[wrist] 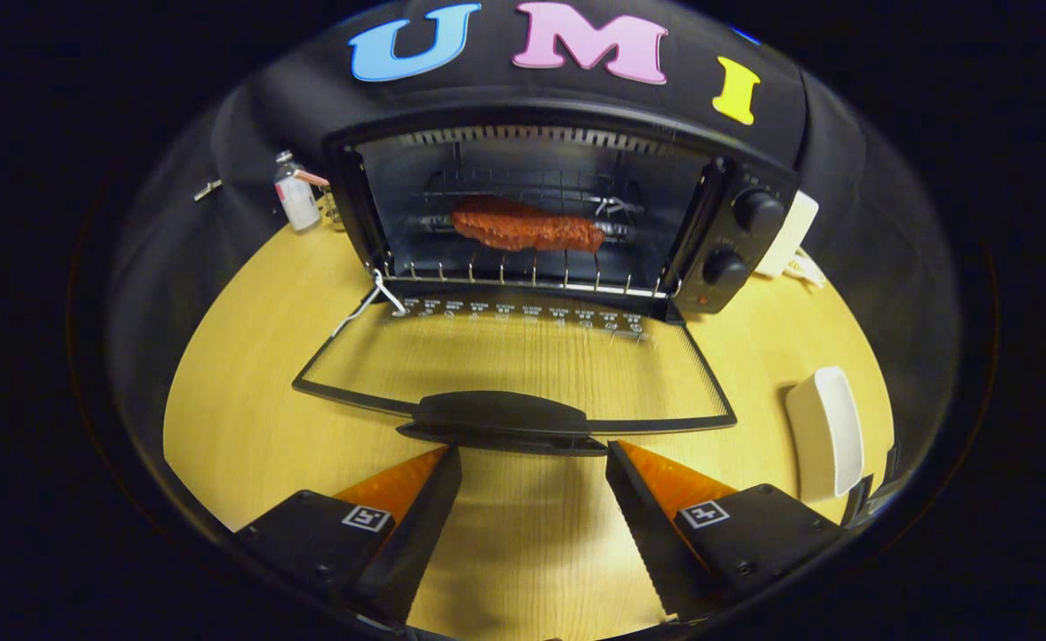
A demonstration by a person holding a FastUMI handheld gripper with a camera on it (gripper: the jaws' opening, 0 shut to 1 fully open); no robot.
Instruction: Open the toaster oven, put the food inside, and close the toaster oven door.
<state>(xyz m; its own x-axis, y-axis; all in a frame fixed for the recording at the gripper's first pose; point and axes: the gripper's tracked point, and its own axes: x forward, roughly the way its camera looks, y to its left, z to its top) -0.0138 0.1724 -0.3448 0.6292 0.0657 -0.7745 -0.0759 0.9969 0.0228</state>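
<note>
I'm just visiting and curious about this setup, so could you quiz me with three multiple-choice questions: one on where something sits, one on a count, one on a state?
1. Where is the meat?
A. on the rack inside the oven
B. on the table
C. in the white dish

2. How many knobs are on the oven's panel?
A. one
B. two
C. four

3. The oven door is:
A. shut
B. folded down open
C. removed

Answers:
1 A: the meat lies on the rack.
2 B: two knobs stacked.
3 B: the door lies flat, its handle just ahead of the open gripper.
</note>
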